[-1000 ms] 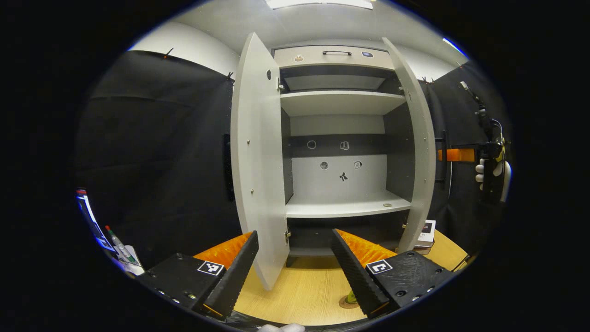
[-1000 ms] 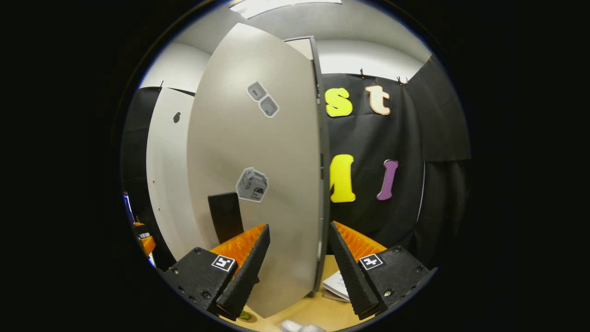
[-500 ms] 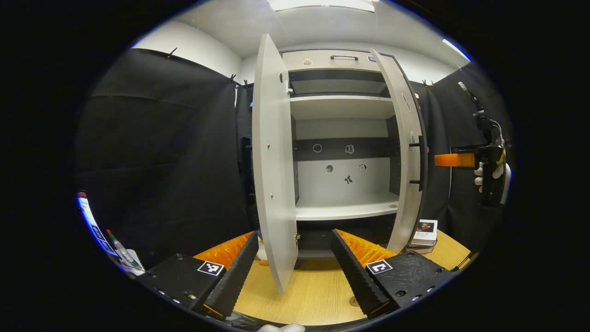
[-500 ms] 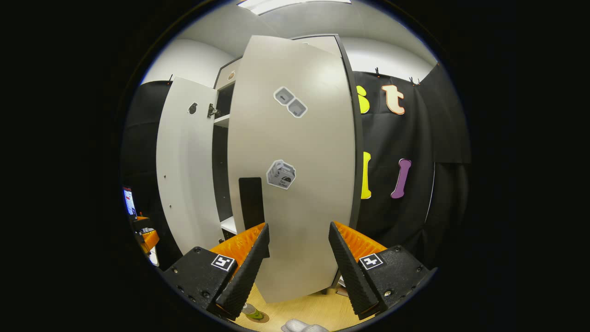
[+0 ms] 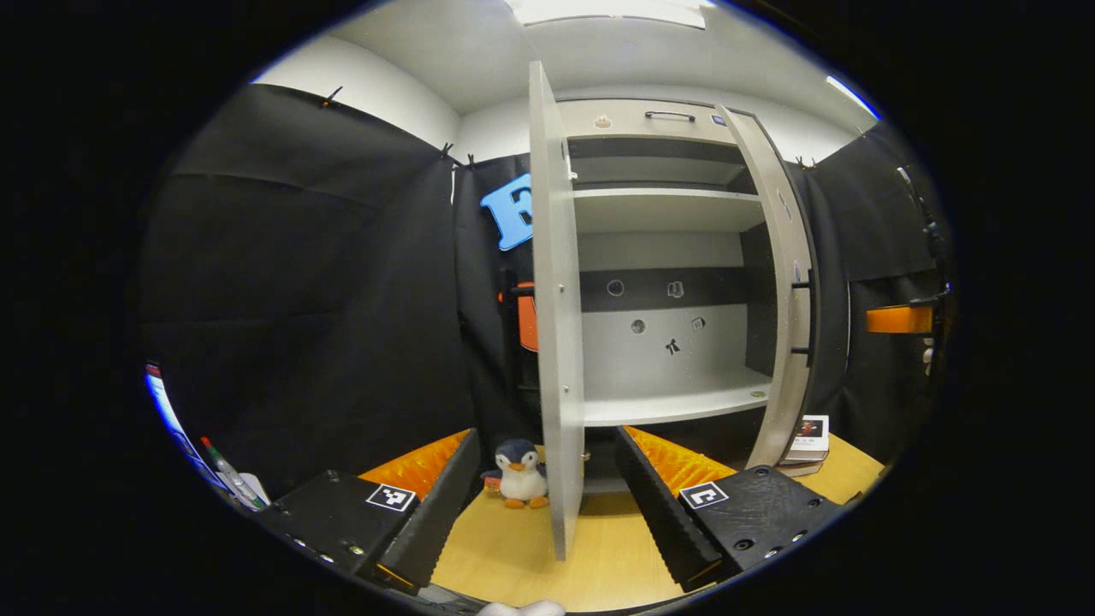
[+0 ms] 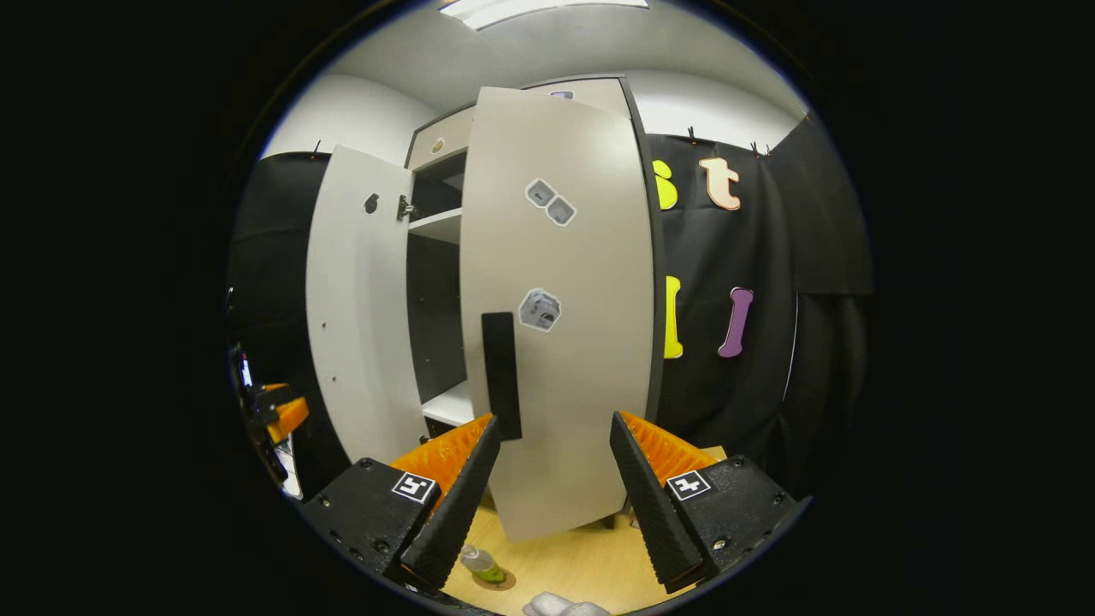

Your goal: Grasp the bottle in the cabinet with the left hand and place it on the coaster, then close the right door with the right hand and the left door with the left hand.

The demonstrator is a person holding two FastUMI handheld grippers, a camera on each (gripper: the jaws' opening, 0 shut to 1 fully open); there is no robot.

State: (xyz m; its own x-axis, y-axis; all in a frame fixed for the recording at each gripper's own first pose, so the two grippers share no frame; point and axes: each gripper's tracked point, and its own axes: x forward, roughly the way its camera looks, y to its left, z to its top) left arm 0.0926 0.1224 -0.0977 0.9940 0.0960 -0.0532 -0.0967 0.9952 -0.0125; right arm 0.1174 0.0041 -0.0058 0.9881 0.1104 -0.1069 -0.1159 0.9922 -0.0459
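Black cloth walls enclose your booth, and a light wooden table [image 5: 505,556] carries the grey cabinet [image 5: 667,257] at its far side.

Left gripper view: your left tongs [image 5: 543,500] sit at 6 o'clock with their fingers apart and nothing between them. The left door [image 5: 556,325] stands edge-on at 12 o'clock from the tongs, wide open. Inside the cabinet the shelves [image 5: 667,402] are visible. The right door [image 5: 791,291] stands at 2 o'clock, swung partway in. A plush penguin [image 5: 517,475] sits on the table just beside the foot of the left door. A small stack of books [image 5: 808,432] lies at 4 o'clock by the foot of the right door. At 3 o'clock you can see the right tongs [image 5: 898,320] at the far edge.

Right gripper view: your right tongs [image 6: 547,505] are apart and empty, facing the outer face of the right door [image 6: 556,342], with its dark handle [image 6: 500,376] near the left finger. A gap remains between the two doors. The bottle [image 6: 481,563] stands on the coaster [image 6: 500,580] on the table at 7 o'clock, beside the left finger
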